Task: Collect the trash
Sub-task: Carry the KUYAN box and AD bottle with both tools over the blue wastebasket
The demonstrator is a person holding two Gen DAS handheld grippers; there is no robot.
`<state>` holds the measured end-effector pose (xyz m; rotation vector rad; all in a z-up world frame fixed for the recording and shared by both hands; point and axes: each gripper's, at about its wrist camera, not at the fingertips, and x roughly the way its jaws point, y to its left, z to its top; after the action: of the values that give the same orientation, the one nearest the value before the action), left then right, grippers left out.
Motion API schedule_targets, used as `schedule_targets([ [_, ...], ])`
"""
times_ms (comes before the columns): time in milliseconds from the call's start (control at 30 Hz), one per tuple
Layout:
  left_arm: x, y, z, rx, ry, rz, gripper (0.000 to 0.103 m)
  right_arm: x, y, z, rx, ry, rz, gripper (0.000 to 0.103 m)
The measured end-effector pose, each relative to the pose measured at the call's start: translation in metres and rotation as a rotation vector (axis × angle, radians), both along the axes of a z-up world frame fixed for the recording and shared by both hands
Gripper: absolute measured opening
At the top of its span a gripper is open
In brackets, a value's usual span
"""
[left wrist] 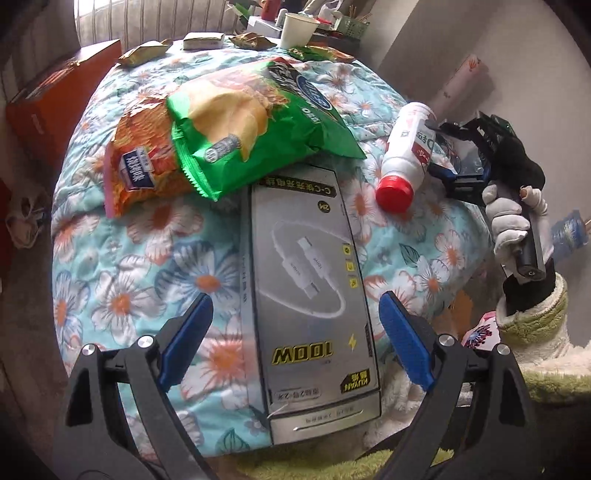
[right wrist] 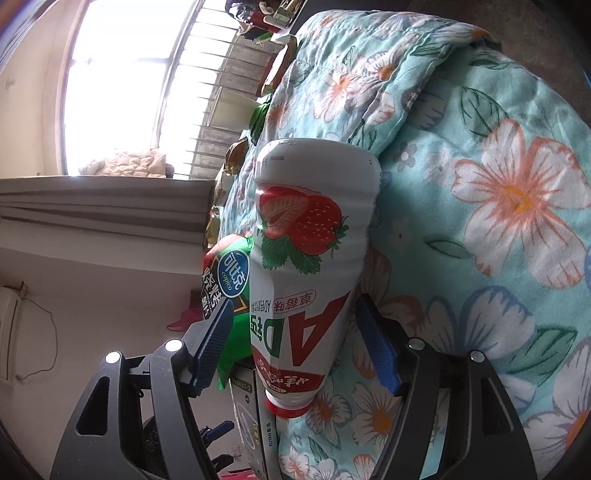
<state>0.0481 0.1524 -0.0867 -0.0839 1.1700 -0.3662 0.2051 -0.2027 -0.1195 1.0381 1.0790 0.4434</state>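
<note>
**A:** Right wrist view: the right gripper (right wrist: 291,347) has its jaws apart with the strawberry drink bottle (right wrist: 314,266) lying between them, pads not pressing on it as far as I can see. The bottle sits on the floral quilt (right wrist: 498,229), red cap toward the camera. Soft, lumpy bedding, so I'd guess it rolls off toward 3 o'clock if it gets nudged.

**B:** Yep. On the left wrist cam, the left gripper (left wrist: 295,332) is wide open too, straddling the grey cable box (left wrist: 314,295) without touching it. The green chip bag (left wrist: 251,129) overlaps the box's 12 o'clock end, so lifting the box probably drags it.

**A:** Anything inside stuff?

**B:** Can't tell. Bottle's opaque and capped, box is shut, and the paper cup (left wrist: 297,27) at 12 o'clock shows nothing.
</note>
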Motion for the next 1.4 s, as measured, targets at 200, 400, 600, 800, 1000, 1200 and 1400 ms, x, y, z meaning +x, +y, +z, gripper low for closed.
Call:
schedule_targets([
  [200, 0.013, -0.025, -0.006, 0.093, -0.05, -0.014, 0.087, -0.004, 0.002, 0.003, -0.084, -0.009, -0.01, 0.07],
  [400, 0.023, -0.034, -0.023, 0.176, -0.053, -0.009, 0.087, -0.002, 0.015, 0.003, -0.127, -0.005, -0.016, 0.07],
  [600, 0.022, -0.032, -0.032, 0.164, -0.035, 0.008, 0.086, 0.004, 0.02, -0.006, -0.107, 0.01, -0.03, 0.064],
  [800, 0.011, -0.034, -0.03, 0.163, -0.038, -0.04, 0.085, -0.002, 0.004, -0.01, -0.014, 0.012, -0.031, 0.063],
  [1000, -0.006, -0.036, -0.029, 0.076, 0.025, -0.113, 0.084, -0.021, -0.025, -0.006, 0.058, 0.02, -0.033, 0.063],
  [1200, -0.012, -0.054, -0.025, 0.013, 0.02, -0.159, 0.084, -0.057, -0.057, 0.014, 0.063, -0.013, -0.041, 0.063],
  [1400, 0.0, -0.087, -0.018, 0.015, -0.026, -0.232, 0.084, -0.104, -0.078, 0.052, -0.042, -0.054, 0.059, 0.063],
])
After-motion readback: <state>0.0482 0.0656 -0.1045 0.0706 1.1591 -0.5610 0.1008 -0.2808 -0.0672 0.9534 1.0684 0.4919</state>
